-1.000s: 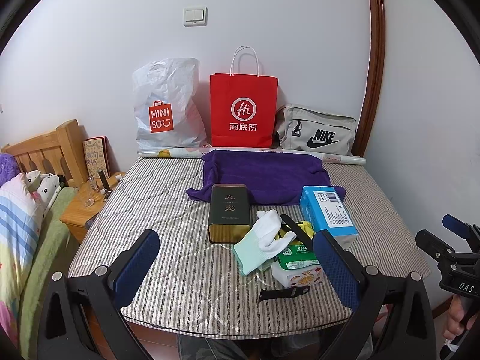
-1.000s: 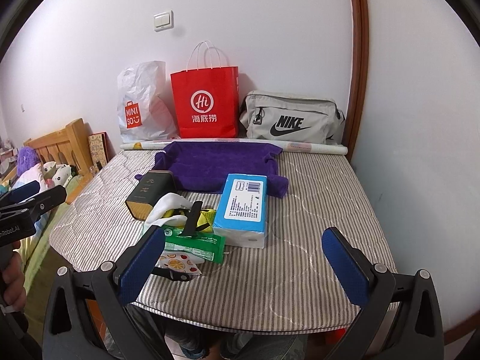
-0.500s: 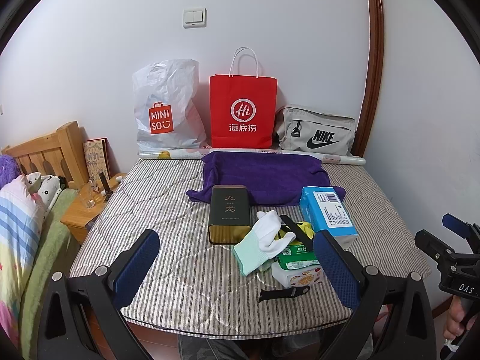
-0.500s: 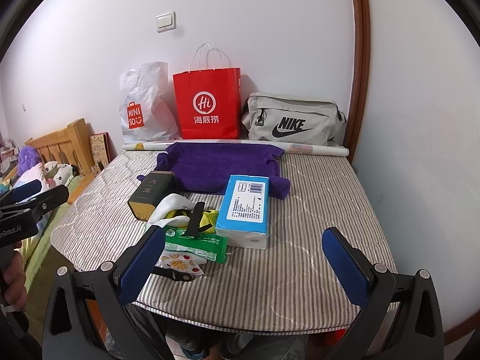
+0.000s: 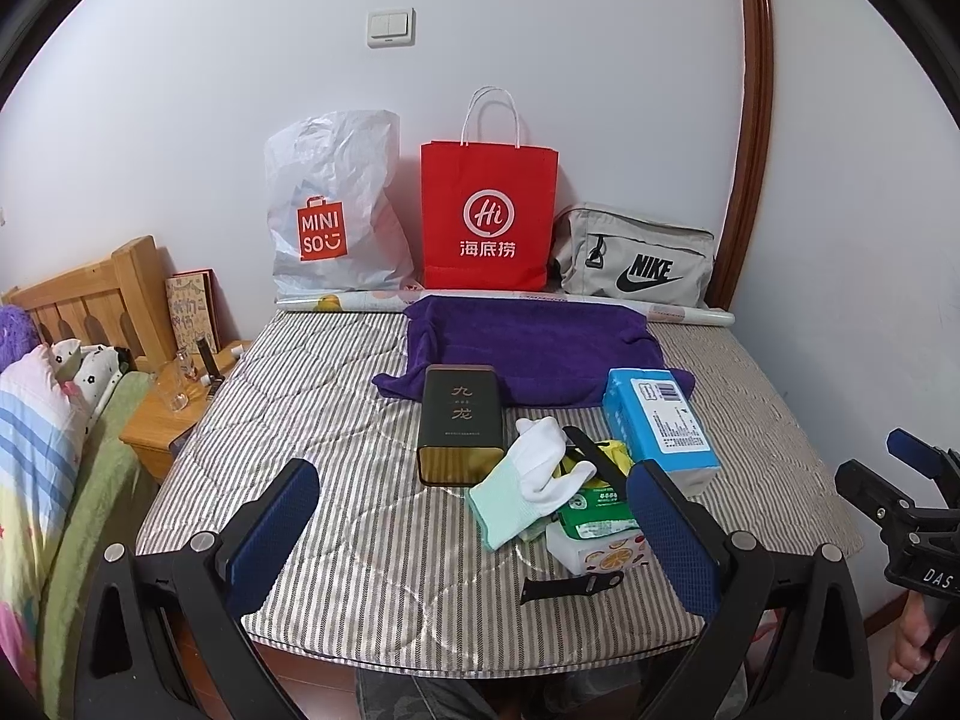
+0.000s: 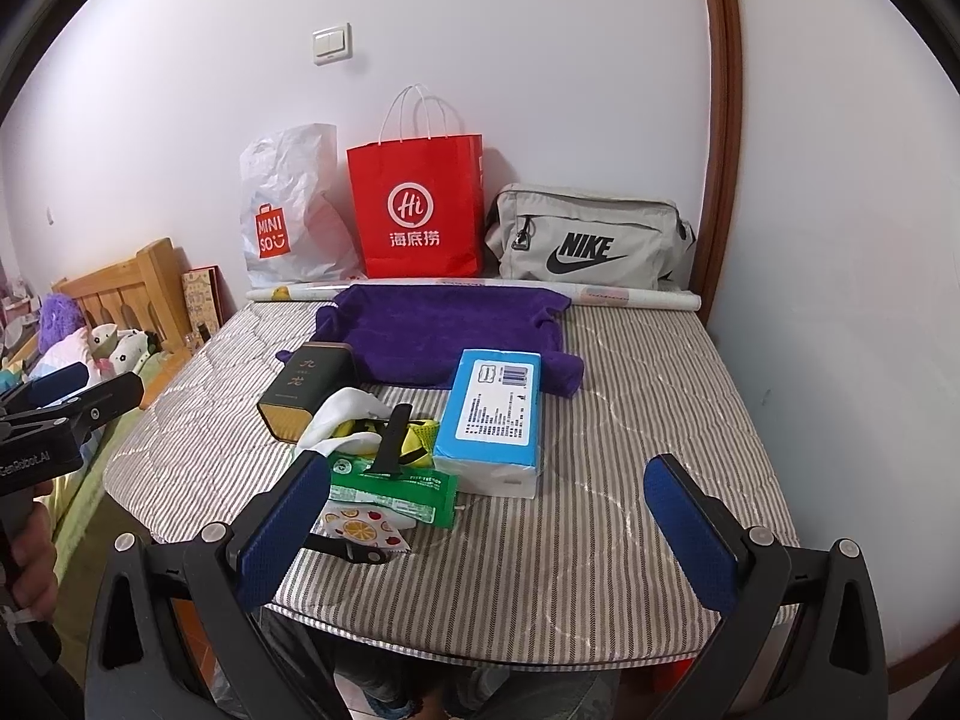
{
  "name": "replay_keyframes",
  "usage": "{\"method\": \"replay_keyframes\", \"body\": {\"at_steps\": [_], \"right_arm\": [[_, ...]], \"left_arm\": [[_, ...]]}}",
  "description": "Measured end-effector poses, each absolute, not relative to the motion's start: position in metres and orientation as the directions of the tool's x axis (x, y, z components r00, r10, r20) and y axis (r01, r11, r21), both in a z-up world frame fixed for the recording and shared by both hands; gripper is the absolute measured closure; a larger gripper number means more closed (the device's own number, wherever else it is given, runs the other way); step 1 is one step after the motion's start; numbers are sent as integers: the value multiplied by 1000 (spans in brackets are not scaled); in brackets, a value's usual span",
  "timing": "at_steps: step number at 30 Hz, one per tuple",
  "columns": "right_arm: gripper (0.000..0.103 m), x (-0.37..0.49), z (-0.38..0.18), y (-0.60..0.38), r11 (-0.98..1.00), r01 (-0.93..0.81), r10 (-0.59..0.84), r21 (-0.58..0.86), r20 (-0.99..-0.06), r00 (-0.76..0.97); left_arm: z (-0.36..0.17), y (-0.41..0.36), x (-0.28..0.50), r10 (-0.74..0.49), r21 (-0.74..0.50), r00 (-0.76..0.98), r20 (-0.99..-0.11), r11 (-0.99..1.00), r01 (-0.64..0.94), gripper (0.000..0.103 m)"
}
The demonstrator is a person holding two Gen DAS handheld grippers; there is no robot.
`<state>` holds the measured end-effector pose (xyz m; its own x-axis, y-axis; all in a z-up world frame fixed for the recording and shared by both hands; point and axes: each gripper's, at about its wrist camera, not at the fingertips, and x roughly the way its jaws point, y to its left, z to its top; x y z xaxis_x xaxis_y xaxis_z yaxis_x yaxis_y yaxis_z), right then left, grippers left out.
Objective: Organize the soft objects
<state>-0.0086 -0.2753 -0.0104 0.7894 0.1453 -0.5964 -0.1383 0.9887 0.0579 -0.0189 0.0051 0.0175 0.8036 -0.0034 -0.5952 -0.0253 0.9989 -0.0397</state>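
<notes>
1. While both claws hang short of the mattress (image 5: 336, 420) near edge, nothing is gripped: the left claw (image 5: 474, 528) and the right claw (image 6: 492, 531) each stand wide apart and empty.
2. Soft things wait in two places. A purple towel (image 5: 540, 354) lies spread toward the far edge, in front of the red paper bag (image 5: 489, 216); a white-and-mint glove (image 5: 528, 483) sits in the cluster near the front right corner.
3. That cluster is crowded: the glove leans on green tissue packs (image 6: 393, 483), with a yellow item (image 6: 420, 438) and a black strap (image 6: 393, 435) tucked against it, a dark tea tin (image 5: 459, 423) just beside on the left and a blue tissue box (image 6: 495, 420) on the right.
4. Likely risk: a wide pinch at the glove could also catch the strap or a tissue pack and drag them along.
5. Limp fabric may slip out if only a fingertip of the glove is caught.
6. Pulling the towel could tip the tin or the blue box, since both seem to rest on its near edge.
7. A second strap piece (image 5: 567, 588) lies close to the near edge and could be knocked off.
</notes>
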Motion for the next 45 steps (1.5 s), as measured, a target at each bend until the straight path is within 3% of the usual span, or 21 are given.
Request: {"method": "replay_keyframes", "body": {"at_steps": [32,45], "right_arm": [[1,33,-126,-201,939,-335,268,79,-779,567],[1,49,-167,-176,940,-335,231,58,-832,505]], "left_arm": [[-90,49,51,13,-78,649,-761,991,-110,0],[-119,66,60,-36,-129,613,-789,986,-109,0]]}}
